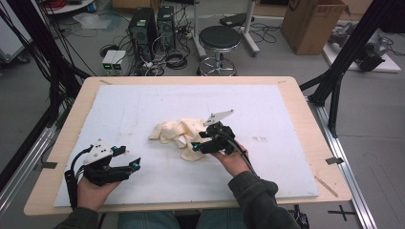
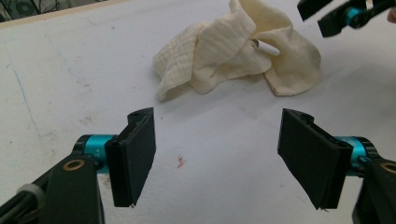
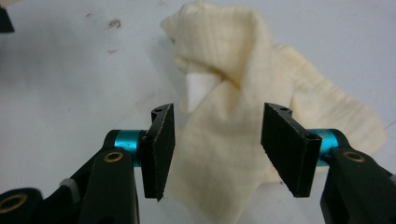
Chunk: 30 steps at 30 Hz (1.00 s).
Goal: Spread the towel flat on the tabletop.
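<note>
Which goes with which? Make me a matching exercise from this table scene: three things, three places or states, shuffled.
1. left gripper
2. right gripper
3. cream cloth

a. crumpled mid-table on the white mat
b. jaws open over the cloth's near edge
c. jaws open over bare mat, apart from the cloth

Pairs: 1-c, 2-b, 3-a

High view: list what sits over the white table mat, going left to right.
left gripper → cream cloth → right gripper, its jaws at the cloth's right edge.
</note>
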Available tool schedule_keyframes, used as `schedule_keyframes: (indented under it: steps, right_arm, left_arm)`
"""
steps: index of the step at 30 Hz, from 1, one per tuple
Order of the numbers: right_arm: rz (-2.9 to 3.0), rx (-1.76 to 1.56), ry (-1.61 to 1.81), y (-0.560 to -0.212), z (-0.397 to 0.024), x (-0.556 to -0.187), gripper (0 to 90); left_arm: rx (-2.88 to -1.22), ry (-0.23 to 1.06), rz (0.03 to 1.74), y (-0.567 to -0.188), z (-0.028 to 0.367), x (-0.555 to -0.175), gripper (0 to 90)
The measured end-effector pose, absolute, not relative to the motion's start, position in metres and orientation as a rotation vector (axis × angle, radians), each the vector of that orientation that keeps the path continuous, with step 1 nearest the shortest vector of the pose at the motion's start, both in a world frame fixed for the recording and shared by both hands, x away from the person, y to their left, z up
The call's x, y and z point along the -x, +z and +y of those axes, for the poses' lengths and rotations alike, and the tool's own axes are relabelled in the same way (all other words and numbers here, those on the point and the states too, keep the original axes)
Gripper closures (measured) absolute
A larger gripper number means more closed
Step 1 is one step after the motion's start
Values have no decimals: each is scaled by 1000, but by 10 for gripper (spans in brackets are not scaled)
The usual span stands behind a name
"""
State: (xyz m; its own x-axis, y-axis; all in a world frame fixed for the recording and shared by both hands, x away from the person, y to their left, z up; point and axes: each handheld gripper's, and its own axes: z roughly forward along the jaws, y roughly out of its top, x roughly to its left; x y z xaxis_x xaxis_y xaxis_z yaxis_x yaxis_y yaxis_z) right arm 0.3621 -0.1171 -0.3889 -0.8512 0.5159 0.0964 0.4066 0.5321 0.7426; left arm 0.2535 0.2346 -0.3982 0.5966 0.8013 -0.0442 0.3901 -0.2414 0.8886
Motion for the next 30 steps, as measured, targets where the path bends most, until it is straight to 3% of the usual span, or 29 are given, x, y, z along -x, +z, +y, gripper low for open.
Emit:
schedule_keyframes:
  steps: [11,18,30]
  right_arm:
    - [2697,-810,1072,-425,-109,-363,518]
    - [2682,-788,1036,-432,-105,-366,649]
    - [2663,-786,1084,-436,-108,-366,671]
  left_arm:
    - [-1860,505,946,-398,229,-257,328]
    - [-1880,450,915,-400,213,-262,375]
    - [-1949,379,838,-409,166,-285,524]
